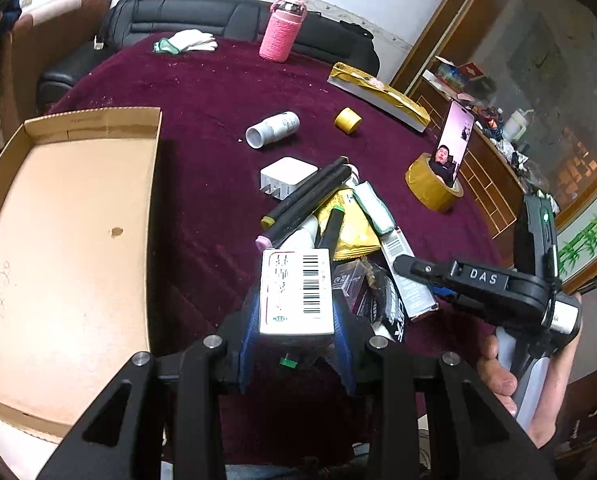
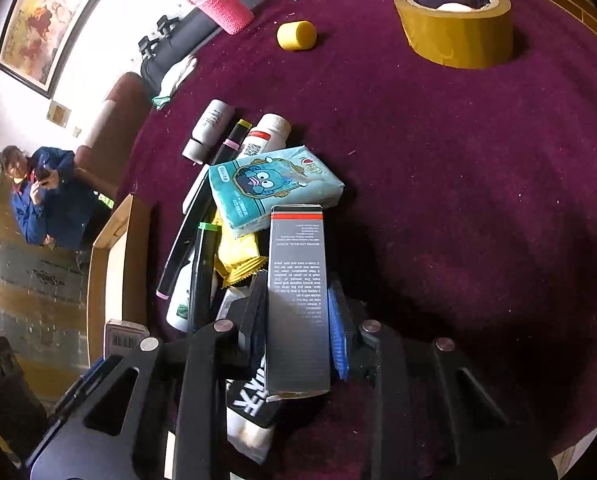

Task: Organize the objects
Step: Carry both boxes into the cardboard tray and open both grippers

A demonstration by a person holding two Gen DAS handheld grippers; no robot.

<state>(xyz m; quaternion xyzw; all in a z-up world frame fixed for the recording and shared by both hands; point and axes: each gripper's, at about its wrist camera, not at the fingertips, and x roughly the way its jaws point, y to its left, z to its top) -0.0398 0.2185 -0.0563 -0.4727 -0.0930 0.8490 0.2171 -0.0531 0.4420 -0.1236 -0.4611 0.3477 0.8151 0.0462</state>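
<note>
My left gripper (image 1: 296, 320) is shut on a white barcode box (image 1: 296, 292), held just above the pile and right of the open cardboard box (image 1: 66, 220). My right gripper (image 2: 298, 320) is shut on a long grey box (image 2: 297, 296) that rests on the pile; it also shows in the left wrist view (image 1: 408, 276), with the right gripper (image 1: 410, 266) coming in from the right. The pile holds black markers (image 1: 306, 196), a yellow packet (image 1: 352, 228), a teal tissue pack (image 2: 274, 190) and a white bottle (image 2: 268, 134).
On the maroon table (image 2: 458, 184) lie a white charger (image 1: 286, 178), a white tube (image 1: 272, 130), a small yellow roll (image 1: 348, 120), a tape roll (image 1: 432, 188) propping a phone (image 1: 456, 138), a pink bottle (image 1: 282, 30), gloves (image 1: 190, 40) and a yellow-taped parcel (image 1: 378, 94).
</note>
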